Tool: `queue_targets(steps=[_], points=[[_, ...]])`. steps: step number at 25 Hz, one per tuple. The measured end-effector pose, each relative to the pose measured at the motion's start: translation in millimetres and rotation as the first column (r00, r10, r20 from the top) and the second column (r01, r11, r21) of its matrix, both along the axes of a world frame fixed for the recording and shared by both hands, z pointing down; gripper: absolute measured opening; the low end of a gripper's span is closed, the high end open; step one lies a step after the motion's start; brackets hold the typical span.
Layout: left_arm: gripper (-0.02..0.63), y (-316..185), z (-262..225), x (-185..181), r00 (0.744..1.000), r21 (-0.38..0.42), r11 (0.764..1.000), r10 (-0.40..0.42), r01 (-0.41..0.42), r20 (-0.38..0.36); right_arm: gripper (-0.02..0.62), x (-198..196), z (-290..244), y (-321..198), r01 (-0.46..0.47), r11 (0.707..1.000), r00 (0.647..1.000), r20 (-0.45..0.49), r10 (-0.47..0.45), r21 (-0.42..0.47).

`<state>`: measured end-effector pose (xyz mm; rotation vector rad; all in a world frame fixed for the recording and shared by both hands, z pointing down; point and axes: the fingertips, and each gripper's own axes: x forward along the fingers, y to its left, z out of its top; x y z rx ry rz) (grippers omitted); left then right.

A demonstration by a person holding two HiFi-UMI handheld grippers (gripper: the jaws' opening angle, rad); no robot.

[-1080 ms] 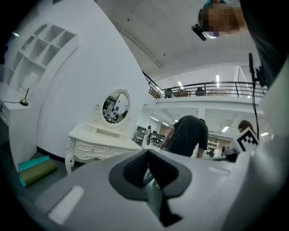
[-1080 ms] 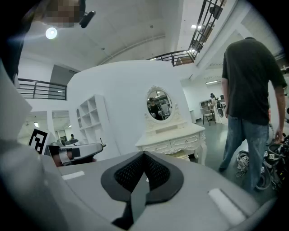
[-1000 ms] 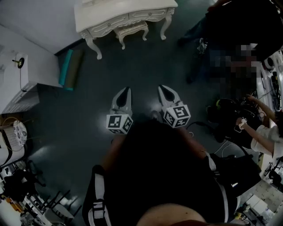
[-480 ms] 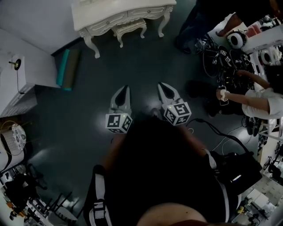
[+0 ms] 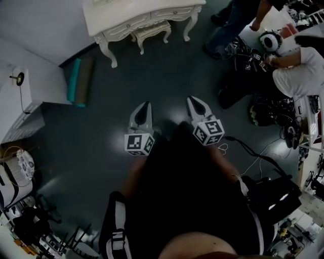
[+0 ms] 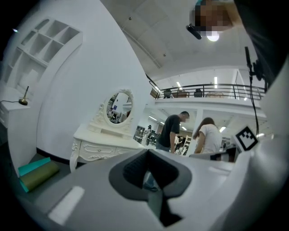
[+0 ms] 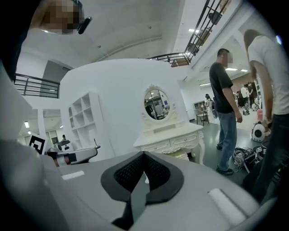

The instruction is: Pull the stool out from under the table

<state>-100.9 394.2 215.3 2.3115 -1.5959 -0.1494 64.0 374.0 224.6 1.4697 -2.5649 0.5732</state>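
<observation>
The left gripper (image 5: 143, 109) and right gripper (image 5: 196, 103), jaws together and empty, point toward the stool (image 5: 152, 31) tucked under the table (image 5: 126, 15) at upper centre, apparently ready to approach.

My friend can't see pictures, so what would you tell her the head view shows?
Seen from above, the left hand-held gripper and the right hand-held gripper, both shut and empty, point across a dark floor toward a white dressing table. A matching stool sits tucked partly under it. Other people are at the upper right.
</observation>
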Motion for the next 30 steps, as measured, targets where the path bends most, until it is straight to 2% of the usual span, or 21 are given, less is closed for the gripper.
queue_targets(steps=[6,10,17,20,30], points=[[0.008,-18.2,8.5,-12.1,1.0,-0.009,1.0,-0.01,0.01,-0.025,-0.002,-3.7,6.5,-14.9,-0.011,1.0,1.0,-0.012,0.011,-0.018],[0.008,-45.6,10.5,-10.8,1.0,-0.014,1.0,-0.006,0.006,-0.016,-0.002,-6.4,12.1,-40.7,-0.004,1.0,1.0,-0.005,0.004,-0.021],[0.008,-112.2,5.0,10.7,0.999,-0.011,1.0,-0.019,0.019,-0.031,-0.002,3.9,10.5,-111.9,0.022,1.0,0.999,0.038,-0.022,-0.011],[0.008,-144.2,-1.3,22.0,1.0,-0.004,1.0,-0.015,0.015,-0.013,-0.002,7.4,5.3,-144.6,0.044,0.999,0.998,0.047,-0.044,-0.003],[0.008,-236.7,-6.8,51.5,0.997,-0.005,0.997,-0.079,0.079,0.026,-0.002,43.3,15.0,-232.4,0.079,0.997,0.993,0.084,-0.078,-0.018]])
